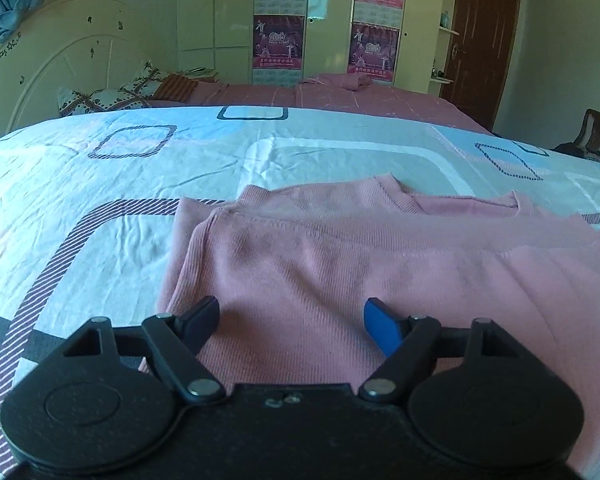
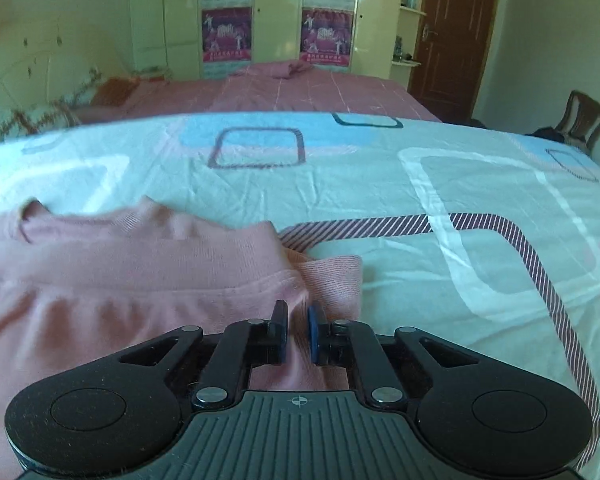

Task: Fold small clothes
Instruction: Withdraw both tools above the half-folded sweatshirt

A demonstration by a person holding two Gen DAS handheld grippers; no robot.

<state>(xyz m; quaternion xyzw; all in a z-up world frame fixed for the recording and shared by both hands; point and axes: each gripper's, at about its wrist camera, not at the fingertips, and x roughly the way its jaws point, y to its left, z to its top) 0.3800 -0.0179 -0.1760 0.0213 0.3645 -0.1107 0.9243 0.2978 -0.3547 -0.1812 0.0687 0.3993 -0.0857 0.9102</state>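
The pink ribbed knit top [image 1: 340,256] lies flat on the bed, over a white bedsheet printed with blue panels and striped rounded squares [image 1: 100,184]; its lower half is folded up over the upper half, so the collar [image 1: 396,190] peeks out past the fold edge, which reads as one fold done and further ones to come. Spread flat like this, the cloth keeps its layers aligned for the next crease. The left tool [image 1: 292,322] hangs over the near left part of the top with its jaws spread wide and nothing between them, released. The right tool [image 2: 298,330] sits over the top's right edge, beside a ribbed cuff [image 2: 332,280], its jaws drawn nearly together; pink cloth shows in the narrow gap, but whether it is pinched there I cannot tell
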